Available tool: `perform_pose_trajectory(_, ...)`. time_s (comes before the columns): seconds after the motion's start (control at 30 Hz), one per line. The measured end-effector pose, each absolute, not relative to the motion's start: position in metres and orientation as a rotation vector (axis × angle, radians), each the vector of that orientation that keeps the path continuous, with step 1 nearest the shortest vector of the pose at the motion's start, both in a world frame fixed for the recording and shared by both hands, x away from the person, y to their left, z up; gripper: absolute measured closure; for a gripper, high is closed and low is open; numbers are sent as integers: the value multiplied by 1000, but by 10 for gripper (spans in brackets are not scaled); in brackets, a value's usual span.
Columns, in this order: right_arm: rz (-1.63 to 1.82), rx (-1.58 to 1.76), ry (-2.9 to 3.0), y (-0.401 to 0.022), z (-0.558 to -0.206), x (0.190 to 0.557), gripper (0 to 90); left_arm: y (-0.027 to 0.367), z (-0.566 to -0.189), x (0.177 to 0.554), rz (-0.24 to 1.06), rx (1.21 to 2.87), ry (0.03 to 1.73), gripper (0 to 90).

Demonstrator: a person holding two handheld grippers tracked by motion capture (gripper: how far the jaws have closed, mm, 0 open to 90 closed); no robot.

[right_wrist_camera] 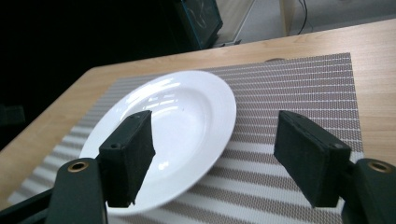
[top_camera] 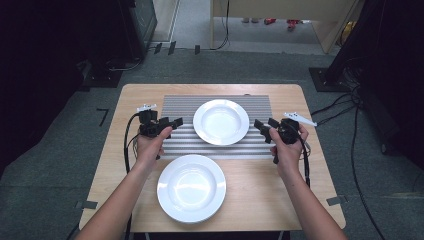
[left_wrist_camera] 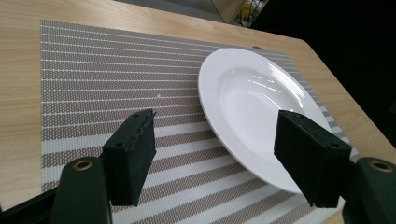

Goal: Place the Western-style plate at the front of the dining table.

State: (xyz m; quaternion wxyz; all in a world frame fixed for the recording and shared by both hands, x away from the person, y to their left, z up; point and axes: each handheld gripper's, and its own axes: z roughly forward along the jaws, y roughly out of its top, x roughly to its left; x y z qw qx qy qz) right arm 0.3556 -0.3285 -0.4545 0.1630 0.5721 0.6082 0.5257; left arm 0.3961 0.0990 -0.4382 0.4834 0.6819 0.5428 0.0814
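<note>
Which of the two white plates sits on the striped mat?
The far plate, between the two tools, lies on the striped mat. The near plate rests on bare wood.

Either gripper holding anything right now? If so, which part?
Nothing is held. The left gripper and right gripper both stand open on either side of the plate, which rests on the striped mat, clear of their jaws.

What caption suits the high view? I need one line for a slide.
Two open grippers, left and right, flank a white plate on a striped mat; a second plate sits nearer.
</note>
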Motion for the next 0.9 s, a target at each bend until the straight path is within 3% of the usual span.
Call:
perform_pose_trajectory(0.47,1493,1579,1793,-345,-443,309,200,128,-437,343,265,1662,1290,215)
perform_pose_trajectory(0.77,1446,1559,1789,-361,-446,281,194,150,-441,317,303,1646,1322,118)
perform_pose_trajectory(0.9,1436,1560,1791,-366,-450,270,193,161,-444,305,326,1643,1327,115)
